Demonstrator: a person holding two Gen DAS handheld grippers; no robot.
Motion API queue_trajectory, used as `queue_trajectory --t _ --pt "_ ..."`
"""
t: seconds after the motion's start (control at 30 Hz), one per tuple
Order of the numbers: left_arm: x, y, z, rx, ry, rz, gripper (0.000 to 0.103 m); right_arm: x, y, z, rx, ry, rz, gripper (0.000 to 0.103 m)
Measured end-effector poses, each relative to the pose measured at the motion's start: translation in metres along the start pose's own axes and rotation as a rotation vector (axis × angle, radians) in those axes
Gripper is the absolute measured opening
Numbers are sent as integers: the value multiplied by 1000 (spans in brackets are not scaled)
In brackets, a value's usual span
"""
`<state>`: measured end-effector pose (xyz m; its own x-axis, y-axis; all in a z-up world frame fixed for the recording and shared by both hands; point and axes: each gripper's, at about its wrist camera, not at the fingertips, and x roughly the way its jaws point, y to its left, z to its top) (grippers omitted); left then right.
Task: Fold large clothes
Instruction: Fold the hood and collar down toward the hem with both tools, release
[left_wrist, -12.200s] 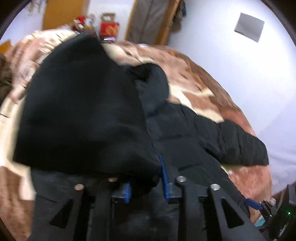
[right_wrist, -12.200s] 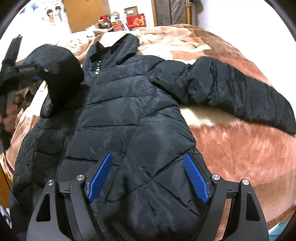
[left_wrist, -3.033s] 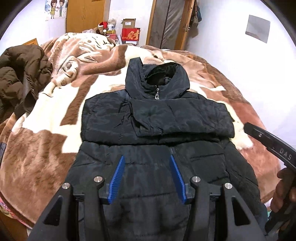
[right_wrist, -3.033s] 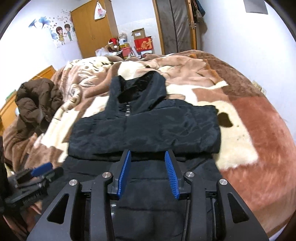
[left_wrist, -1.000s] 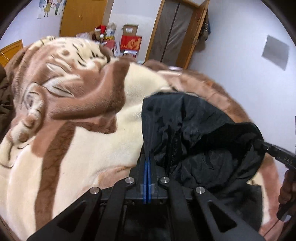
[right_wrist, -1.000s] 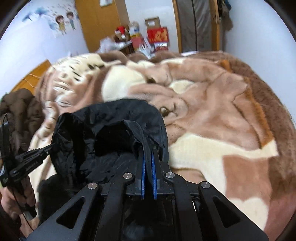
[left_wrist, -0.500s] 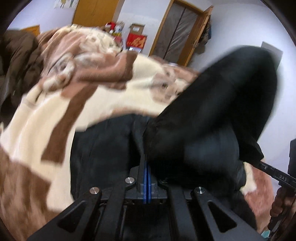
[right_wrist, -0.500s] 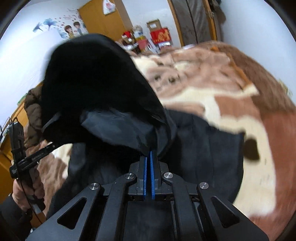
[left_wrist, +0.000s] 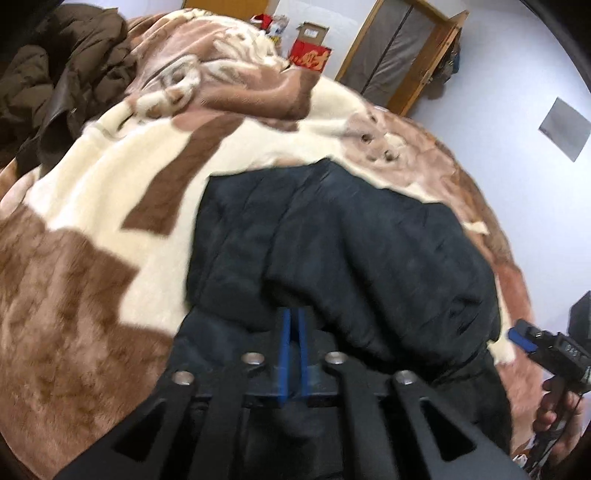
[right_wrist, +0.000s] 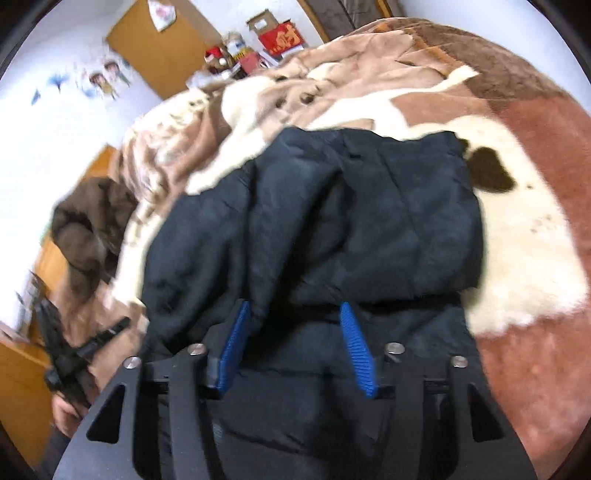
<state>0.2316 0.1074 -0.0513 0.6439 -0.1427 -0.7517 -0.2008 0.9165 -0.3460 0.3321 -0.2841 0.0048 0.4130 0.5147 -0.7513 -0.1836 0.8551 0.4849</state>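
A black puffer jacket (left_wrist: 354, 251) lies on the bed, its upper part and hood folded down over its body; it also shows in the right wrist view (right_wrist: 332, 229). My left gripper (left_wrist: 292, 319) is nearly shut, its blue pads a thin gap apart at the folded edge; whether cloth is still pinched between them is hidden. My right gripper (right_wrist: 295, 317) is open, its blue pads wide apart just over the folded edge and holding nothing. The right gripper also shows at the right edge of the left wrist view (left_wrist: 543, 343).
A brown and cream fleece blanket (left_wrist: 110, 206) covers the bed. A brown jacket (left_wrist: 48, 74) is heaped at the far left of the bed, also in the right wrist view (right_wrist: 88, 229). Boxes (left_wrist: 310, 55) and a doorway stand beyond. The left gripper's handle (right_wrist: 74, 354) is low at left.
The hood end, held up by both grippers half a second ago, now lies folded down on the jacket's body. The right gripper has opened and let go. The left pads have parted slightly.
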Motion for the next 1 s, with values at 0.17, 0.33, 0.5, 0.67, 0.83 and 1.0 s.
queue_trajectory --t 0.17,0.33,0.5,0.67,0.83,1.0 --pt "22 -32 15 22 1 -34 64 50 8 8 36 82 21 53" --pt "23 -58 25 65 -18 -85 64 62 17 5 88 79 67 4" --pt "32 -57 12 106 -21 -51 64 71 18 -44 77 95 67 3" --pt "79 -39 -14 106 59 18 64 98 2 -59 99 129 36 4" --pt "74 -47 -10 105 74 53 62 72 19 -48 -13 116 -30 18" --pt "20 -58 -15 107 -32 -4 59 18 37 -30 -132 -59 -33 18"
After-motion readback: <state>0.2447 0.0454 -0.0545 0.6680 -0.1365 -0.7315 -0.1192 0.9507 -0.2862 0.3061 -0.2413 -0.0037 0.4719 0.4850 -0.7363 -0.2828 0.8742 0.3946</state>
